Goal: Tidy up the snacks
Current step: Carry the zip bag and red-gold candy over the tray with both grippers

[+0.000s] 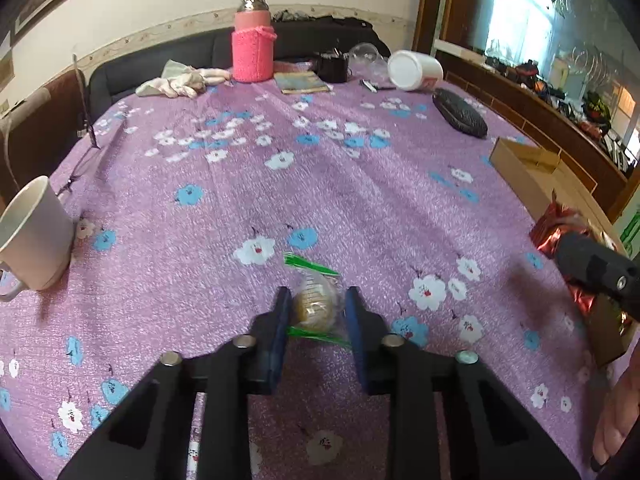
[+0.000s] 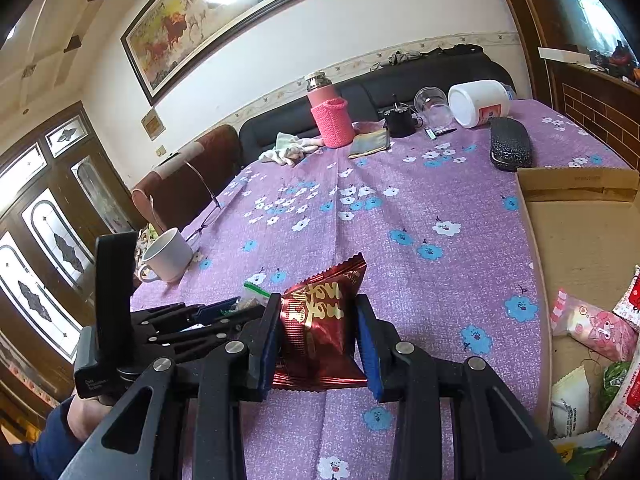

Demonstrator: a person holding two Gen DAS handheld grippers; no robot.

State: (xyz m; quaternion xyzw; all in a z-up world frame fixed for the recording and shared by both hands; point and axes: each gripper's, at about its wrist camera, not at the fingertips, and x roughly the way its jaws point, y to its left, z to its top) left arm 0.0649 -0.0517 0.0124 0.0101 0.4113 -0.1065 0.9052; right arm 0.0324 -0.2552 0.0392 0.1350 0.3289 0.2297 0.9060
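Note:
My left gripper (image 1: 316, 304) is shut on a round biscuit in a clear wrapper with green ends (image 1: 314, 300), low over the purple flowered tablecloth. My right gripper (image 2: 316, 320) is shut on a red foil snack packet with gold lettering (image 2: 320, 332) and holds it above the table. In the left wrist view the packet (image 1: 560, 228) and the right gripper show at the far right edge. A cardboard box (image 2: 576, 248) at the right holds several snack packs, among them a pink one (image 2: 596, 328). The left gripper shows left of the right one in the right wrist view (image 2: 224, 308).
A white mug (image 1: 32, 236) stands at the table's left edge with glasses (image 1: 80, 160) behind it. At the back are a pink-sleeved flask (image 1: 253, 48), a cloth (image 1: 180, 82), a booklet (image 1: 302, 82), a black cup (image 1: 332, 67), a tipped white tub (image 1: 414, 70) and a black case (image 1: 460, 114).

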